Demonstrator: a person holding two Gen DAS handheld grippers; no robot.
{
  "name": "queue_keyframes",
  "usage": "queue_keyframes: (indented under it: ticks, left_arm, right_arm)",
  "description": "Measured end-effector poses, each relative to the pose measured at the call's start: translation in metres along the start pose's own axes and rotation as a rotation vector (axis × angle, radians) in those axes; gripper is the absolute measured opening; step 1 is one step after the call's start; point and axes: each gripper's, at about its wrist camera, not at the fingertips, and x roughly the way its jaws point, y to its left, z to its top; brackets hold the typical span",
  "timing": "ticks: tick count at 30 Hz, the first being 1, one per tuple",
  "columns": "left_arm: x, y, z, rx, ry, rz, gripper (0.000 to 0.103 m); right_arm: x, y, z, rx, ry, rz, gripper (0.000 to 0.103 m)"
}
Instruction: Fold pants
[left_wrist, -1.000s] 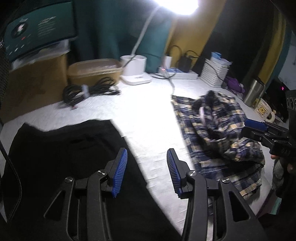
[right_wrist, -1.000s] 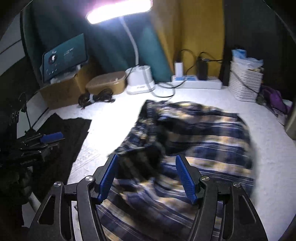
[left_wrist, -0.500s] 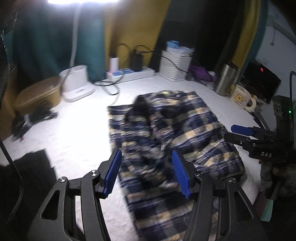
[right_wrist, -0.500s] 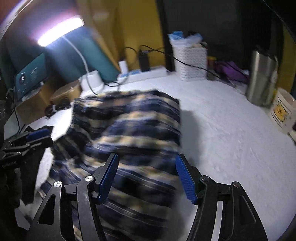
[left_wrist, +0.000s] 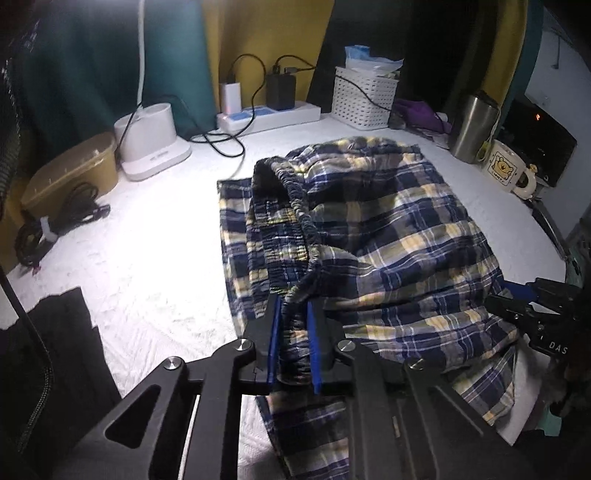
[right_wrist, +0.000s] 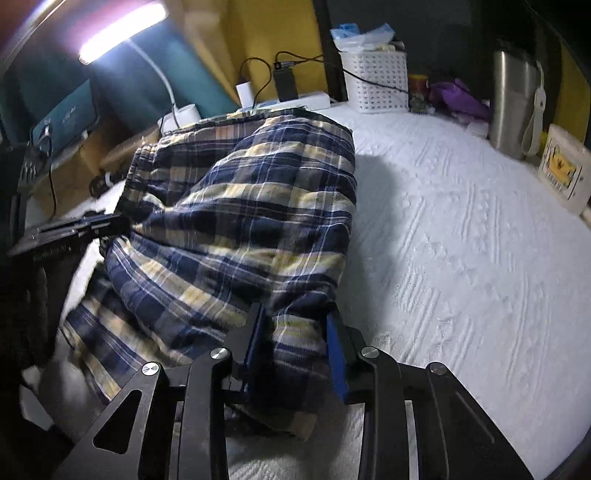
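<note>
The lamp (right_wrist: 122, 27) is blurred by glare; the black garment (left_wrist: 62, 354) is cut off at the left edge, and bunched plaid pants (right_wrist: 240, 206) hide their lower folds.

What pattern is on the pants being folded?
Navy, yellow and white plaid on the pants, clearest in the left wrist view.

I see the pants (left_wrist: 388, 236) are soft woven plaid cloth; the tumbler (left_wrist: 472, 127) at upper right looks brushed metal, the table cover (right_wrist: 461, 240) rough white textile.
</note>
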Motion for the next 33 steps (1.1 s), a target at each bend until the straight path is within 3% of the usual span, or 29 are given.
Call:
queue_keyframes:
  ticks: [7, 13, 18, 19, 23, 25, 28, 30, 33]
  left_arm:
    - [-0.005, 0.006, -0.010, -0.012, -0.016, 0.040, 0.013]
    - [-0.018, 0.013, -0.009, -0.046, -0.012, 0.009, 0.017]
    - [-0.038, 0.021, 0.001, -0.065, -0.050, 0.055, 0.018]
    - [-0.043, 0.024, 0.004, -0.071, -0.062, 0.056, 0.020]
    - [-0.049, 0.029, 0.015, -0.062, -0.108, 0.045, 0.042]
    - [-0.046, 0.026, 0.023, -0.047, -0.119, 0.037, 0.044]
    - [-0.040, 0.021, 0.034, -0.024, -0.129, 0.020, 0.046]
    - [-0.033, 0.019, 0.042, -0.007, -0.132, 0.010, 0.047]
    - [-0.018, 0.017, 0.053, 0.012, -0.124, -0.002, 0.047]
  right_arm:
    - [-0.010, 0.000, -0.015, -0.045, -0.002, -0.073, 0.033]
    - [-0.021, -0.011, -0.024, -0.016, 0.003, -0.074, 0.033]
    - [-0.032, -0.019, -0.018, -0.013, 0.000, -0.104, 0.033]
    - [-0.035, -0.022, -0.014, -0.009, -0.008, -0.111, 0.033]
    - [-0.039, -0.031, 0.002, 0.006, -0.037, -0.119, 0.034]
    - [-0.037, -0.033, 0.011, 0.005, -0.049, -0.122, 0.034]
    - [-0.031, -0.035, 0.027, 0.001, -0.059, -0.123, 0.045]
    - [-0.027, -0.036, 0.036, 0.003, -0.067, -0.121, 0.062]
    - [-0.019, -0.037, 0.049, 0.002, -0.078, -0.116, 0.062]
